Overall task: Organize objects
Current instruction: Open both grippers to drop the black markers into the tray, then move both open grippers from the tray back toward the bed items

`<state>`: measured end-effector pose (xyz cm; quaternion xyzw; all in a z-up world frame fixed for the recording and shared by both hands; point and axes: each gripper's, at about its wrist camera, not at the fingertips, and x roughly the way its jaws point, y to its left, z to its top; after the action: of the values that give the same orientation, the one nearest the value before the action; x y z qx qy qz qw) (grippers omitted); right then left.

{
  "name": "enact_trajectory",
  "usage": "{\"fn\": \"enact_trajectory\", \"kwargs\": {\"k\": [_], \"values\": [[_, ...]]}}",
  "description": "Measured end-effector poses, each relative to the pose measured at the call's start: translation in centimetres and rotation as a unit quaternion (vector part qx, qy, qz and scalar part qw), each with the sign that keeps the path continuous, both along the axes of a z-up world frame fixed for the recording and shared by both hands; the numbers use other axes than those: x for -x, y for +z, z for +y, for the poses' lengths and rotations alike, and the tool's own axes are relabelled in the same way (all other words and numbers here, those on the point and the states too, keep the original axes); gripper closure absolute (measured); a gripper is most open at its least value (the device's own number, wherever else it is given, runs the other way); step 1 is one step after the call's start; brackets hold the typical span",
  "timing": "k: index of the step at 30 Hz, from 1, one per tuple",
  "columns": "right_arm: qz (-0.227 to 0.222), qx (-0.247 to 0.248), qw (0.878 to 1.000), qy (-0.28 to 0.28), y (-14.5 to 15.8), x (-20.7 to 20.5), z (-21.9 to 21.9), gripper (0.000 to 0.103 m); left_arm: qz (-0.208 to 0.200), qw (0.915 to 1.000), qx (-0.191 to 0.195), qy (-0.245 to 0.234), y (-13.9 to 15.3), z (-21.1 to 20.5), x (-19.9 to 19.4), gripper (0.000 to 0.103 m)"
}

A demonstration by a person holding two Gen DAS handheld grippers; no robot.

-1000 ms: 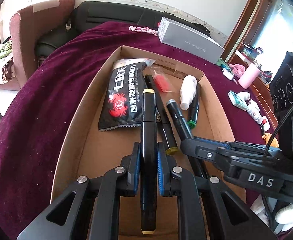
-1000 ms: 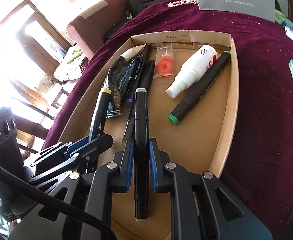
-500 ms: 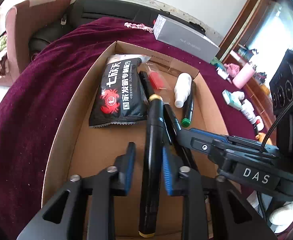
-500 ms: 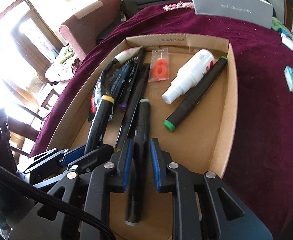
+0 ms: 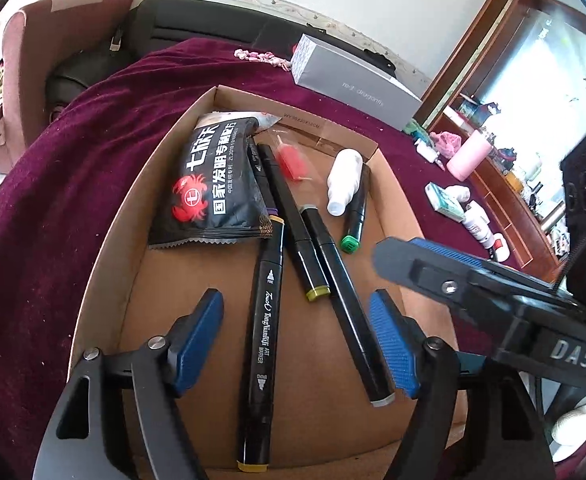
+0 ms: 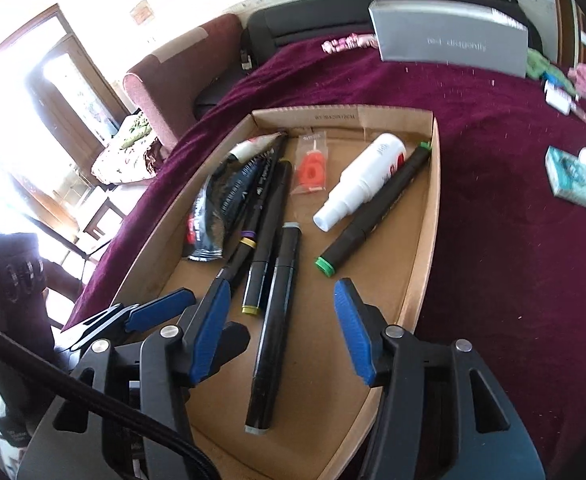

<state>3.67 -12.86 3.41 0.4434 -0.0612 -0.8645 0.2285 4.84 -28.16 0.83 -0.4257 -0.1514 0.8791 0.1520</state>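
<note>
Both tongs are over the cardboard tray (image 5: 105,264) sitting on the maroon cloth (image 5: 53,200), and both are opening up right now.

Left tongs (image 5: 295,344): jaws spread wide, blue pads clear of everything. The yellow-capped marker (image 5: 262,344) lies flat on the tray floor between them, not touched by either pad. Its far end is just beside the bottom corner of the black snack bag (image 5: 213,184).

Right tongs (image 6: 279,332): jaws also apart, with the grey-capped marker (image 6: 275,320) lying loose between the pads, flat on the cardboard. No pad is pressing on it.

In the left view the grey-capped marker (image 5: 345,300) runs diagonally, its near end close to the left tongs' right pad. Next to it is an olive-capped marker (image 5: 293,220), and a purple-banded one is tucked against the snack bag, mostly hidden. So those pens sit bunched in the middle of the tray, fanning out a bit.

Further right in the tray: a white spray bottle (image 6: 357,184) with a green-capped marker (image 6: 377,204) right alongside it, near the tray's right wall. A little clear packet with a red candle (image 6: 313,168) lies between the pen bunch and the bottle, toward the back wall.

Off the tray on the cloth: a grey box (image 6: 453,40) at the far end and a teal packet (image 6: 573,180) off to the right.
</note>
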Motion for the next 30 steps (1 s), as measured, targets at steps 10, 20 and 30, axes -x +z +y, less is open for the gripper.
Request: {"fn": "enact_trajectory", "kwargs": {"k": [10, 20, 30], "values": [[0.092, -0.02, 0.995, -0.028, 3.2, -2.5, 2.4, 0.04, 0.003, 0.9999, -0.01, 0.002, -0.1, -0.2, -0.4, 0.033], [0.137, -0.015, 0.989, -0.06, 5.1, -4.6, 6.9, 0.033, 0.005, 0.9991, 0.029, 0.03, 1.1, 0.7, -1.5, 0.032], [0.17, -0.024, 0.983, -0.07, 6.0, -6.0, 8.5, 0.026, 0.096, 0.9949, 0.03, -0.013, 8.0, 5.7, -4.7, 0.013]]}}
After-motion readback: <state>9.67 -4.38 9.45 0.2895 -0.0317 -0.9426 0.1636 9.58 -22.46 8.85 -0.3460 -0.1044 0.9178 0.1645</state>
